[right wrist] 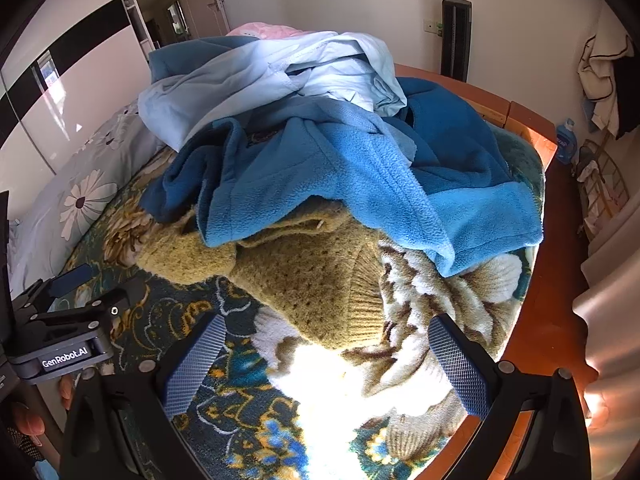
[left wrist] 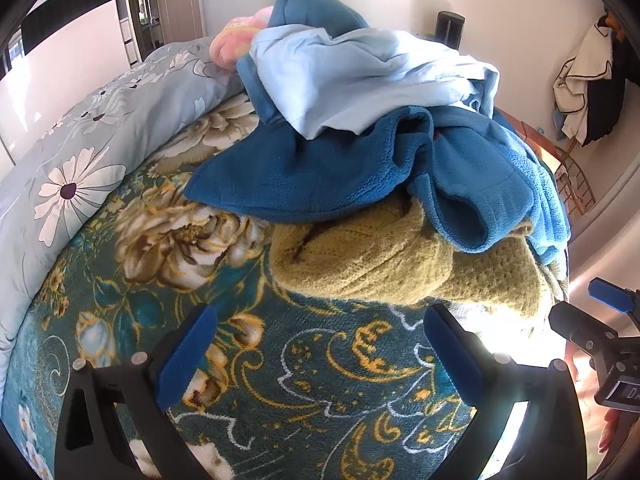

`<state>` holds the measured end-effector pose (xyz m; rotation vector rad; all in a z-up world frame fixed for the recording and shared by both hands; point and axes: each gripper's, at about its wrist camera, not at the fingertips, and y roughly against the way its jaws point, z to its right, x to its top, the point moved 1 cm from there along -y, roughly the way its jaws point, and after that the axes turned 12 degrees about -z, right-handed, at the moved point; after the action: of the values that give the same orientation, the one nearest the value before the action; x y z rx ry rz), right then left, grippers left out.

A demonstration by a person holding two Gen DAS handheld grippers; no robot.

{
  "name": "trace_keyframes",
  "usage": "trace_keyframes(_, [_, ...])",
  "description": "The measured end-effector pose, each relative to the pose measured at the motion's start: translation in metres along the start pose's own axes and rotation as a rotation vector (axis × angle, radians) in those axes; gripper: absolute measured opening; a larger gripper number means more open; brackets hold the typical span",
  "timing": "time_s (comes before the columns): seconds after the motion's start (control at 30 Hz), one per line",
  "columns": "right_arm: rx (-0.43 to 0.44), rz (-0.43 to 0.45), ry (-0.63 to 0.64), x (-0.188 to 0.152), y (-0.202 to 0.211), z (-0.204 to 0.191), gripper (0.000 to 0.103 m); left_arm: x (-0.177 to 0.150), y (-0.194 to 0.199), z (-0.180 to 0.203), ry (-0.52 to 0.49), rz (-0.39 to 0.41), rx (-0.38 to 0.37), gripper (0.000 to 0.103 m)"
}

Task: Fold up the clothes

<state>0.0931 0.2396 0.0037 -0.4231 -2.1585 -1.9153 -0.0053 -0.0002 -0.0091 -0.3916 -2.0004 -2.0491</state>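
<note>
Both grippers hover empty over the floral blanket (left wrist: 280, 380): left gripper (left wrist: 320, 360) and right gripper (right wrist: 332, 364), jaws spread wide. Just ahead lies the unsorted pile: olive knit sweater (right wrist: 312, 280) lowest, blue fleece (right wrist: 340, 176) over it, pale blue garment (left wrist: 340, 76) on top. Nothing appears folded; all work remains. Long axes cannot be judged while the garments are crumpled.
</note>
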Motion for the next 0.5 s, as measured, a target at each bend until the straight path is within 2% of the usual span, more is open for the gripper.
trace_keyframes(0.5, [-0.007, -0.004, -0.002, -0.003, -0.009, -0.014, 0.103, -0.003, -0.004, -0.003, 0.016, 0.004, -0.006, 0.103])
